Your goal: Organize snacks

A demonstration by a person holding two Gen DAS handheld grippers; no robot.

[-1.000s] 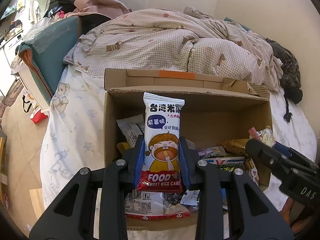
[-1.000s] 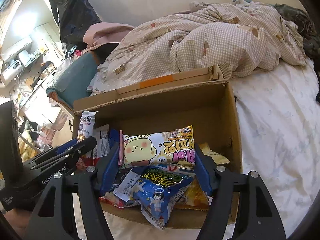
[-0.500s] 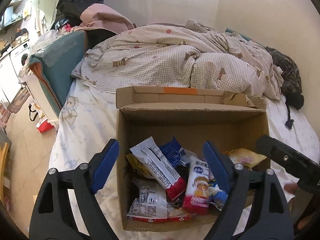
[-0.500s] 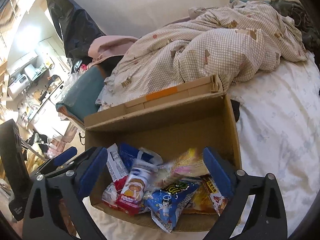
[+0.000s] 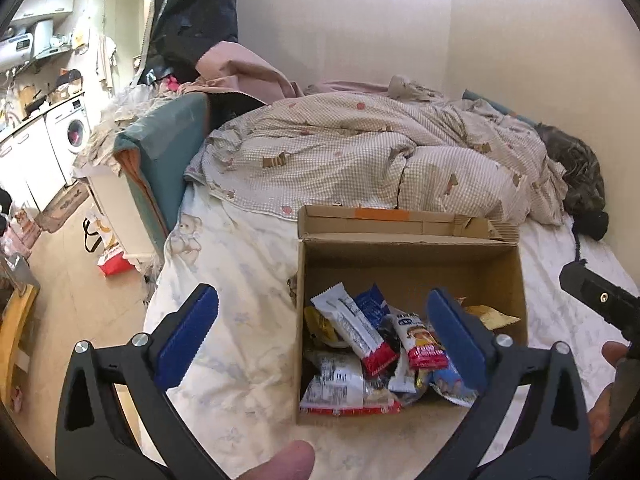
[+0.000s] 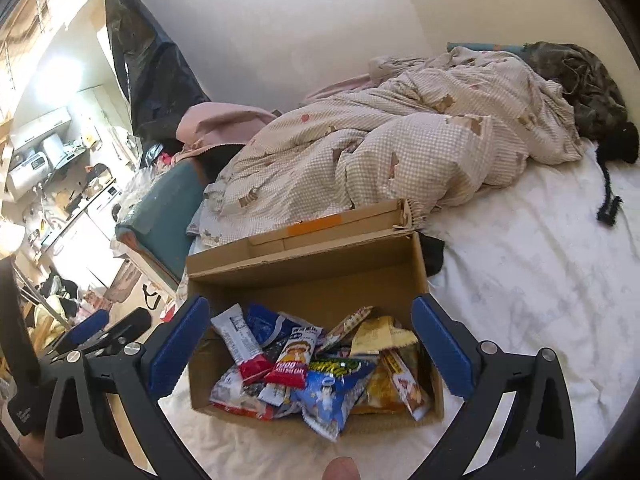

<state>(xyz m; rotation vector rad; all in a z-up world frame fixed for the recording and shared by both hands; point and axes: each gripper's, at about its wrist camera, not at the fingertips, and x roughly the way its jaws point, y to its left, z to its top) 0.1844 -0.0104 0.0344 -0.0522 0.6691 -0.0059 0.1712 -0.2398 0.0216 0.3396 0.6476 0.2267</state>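
Note:
An open cardboard box [image 5: 408,242] [image 6: 304,270] stands on the bed and holds several snack packets. A red and white rice cake packet [image 5: 422,344] [image 6: 294,360] lies on the pile beside a white bar with a red end [image 5: 352,332] [image 6: 240,344]. A blue packet [image 6: 332,396] and a yellow packet [image 6: 376,334] lie toward the box's right side. My left gripper [image 5: 322,296] hangs above the box's left edge, its jaws opening with nothing between them. My right gripper [image 6: 310,304] hovers over the box, jaws likewise opening and empty.
A checked quilt [image 5: 360,160] is bunched behind the box on the white sheet [image 6: 540,280]. A teal cushioned piece [image 5: 160,160] borders the bed's left edge, with floor and a washing machine [image 5: 76,132] beyond. Dark clothing [image 6: 588,92] lies at the far right.
Both grippers let go of their packets, which now lie in the box. Both jaws have spread wide, and both grippers have risen and pulled back from the box.

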